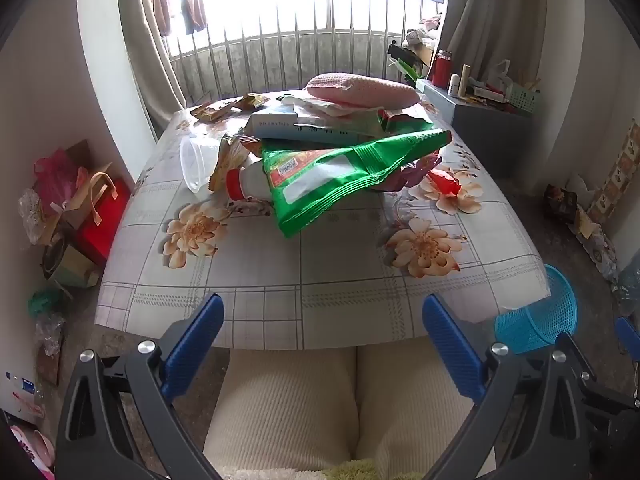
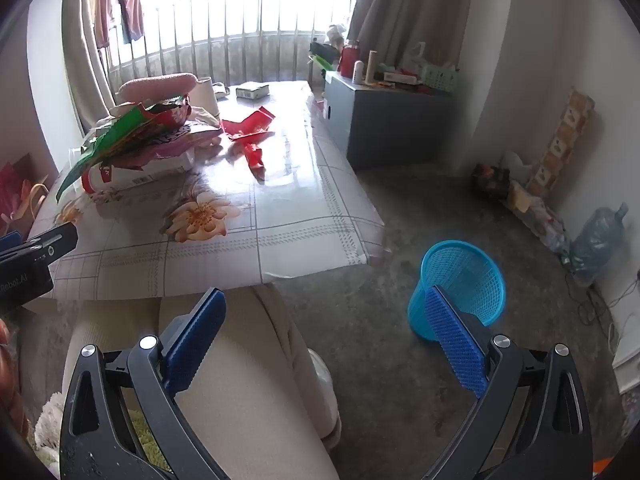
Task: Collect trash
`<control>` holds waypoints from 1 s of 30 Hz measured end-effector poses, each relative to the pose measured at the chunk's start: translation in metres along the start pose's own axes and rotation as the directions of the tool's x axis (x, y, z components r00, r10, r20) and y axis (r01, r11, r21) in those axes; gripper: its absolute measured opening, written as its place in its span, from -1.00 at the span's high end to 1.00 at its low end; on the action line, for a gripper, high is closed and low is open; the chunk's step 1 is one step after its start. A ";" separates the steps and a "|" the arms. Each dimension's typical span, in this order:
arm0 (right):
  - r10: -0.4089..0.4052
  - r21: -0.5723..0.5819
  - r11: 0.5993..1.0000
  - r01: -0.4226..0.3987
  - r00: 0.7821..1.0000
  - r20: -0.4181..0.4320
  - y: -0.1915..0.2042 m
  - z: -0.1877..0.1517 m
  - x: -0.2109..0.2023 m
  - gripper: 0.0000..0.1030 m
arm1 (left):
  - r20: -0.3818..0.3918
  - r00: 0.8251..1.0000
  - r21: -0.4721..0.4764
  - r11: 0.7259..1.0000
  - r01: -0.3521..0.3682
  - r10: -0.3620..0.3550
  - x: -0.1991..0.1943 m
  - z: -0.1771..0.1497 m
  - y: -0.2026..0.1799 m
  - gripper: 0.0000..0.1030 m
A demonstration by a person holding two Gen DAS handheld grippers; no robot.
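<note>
We hold the left gripper and right gripper spread wide and empty before the flower-patterned table, with the blue mesh plastic basket beside it.

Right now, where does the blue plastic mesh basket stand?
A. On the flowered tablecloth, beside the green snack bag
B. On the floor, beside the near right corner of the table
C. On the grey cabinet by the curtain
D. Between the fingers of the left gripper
B: the blue plastic mesh basket stands upright on the bare floor, just off the corner of the table, and nothing holds it.
</note>
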State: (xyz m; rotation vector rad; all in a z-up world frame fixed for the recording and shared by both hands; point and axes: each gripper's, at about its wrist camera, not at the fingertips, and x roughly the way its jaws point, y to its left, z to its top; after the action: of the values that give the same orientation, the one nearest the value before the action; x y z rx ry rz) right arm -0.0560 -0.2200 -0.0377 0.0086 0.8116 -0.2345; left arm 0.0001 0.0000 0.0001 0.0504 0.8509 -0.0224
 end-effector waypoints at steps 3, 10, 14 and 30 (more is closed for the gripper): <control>-0.002 0.000 1.000 0.002 1.000 -0.003 0.000 0.000 0.001 -0.85 | 0.005 1.000 0.000 1.000 0.002 -0.002 -0.001 -0.001 0.000 -0.89; 0.001 -0.002 1.000 -0.001 1.000 -0.007 0.001 -0.001 0.001 -0.85 | -0.001 1.000 -0.001 1.000 -0.009 0.009 -0.001 -0.004 0.000 -0.89; 0.005 -0.006 1.000 -0.005 1.000 -0.010 0.000 -0.002 0.002 -0.85 | -0.020 1.000 -0.012 1.000 -0.009 0.009 0.004 -0.002 0.004 -0.89; 0.004 -0.007 1.000 -0.005 1.000 -0.013 0.003 -0.003 0.002 -0.85 | -0.027 0.999 -0.014 1.000 -0.020 0.019 0.008 -0.003 0.009 -0.89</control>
State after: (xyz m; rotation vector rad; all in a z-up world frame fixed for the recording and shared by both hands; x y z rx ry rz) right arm -0.0560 -0.2169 -0.0415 0.0049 0.8249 -0.2274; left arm 0.0038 0.0088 -0.0078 0.0460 0.8774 0.0026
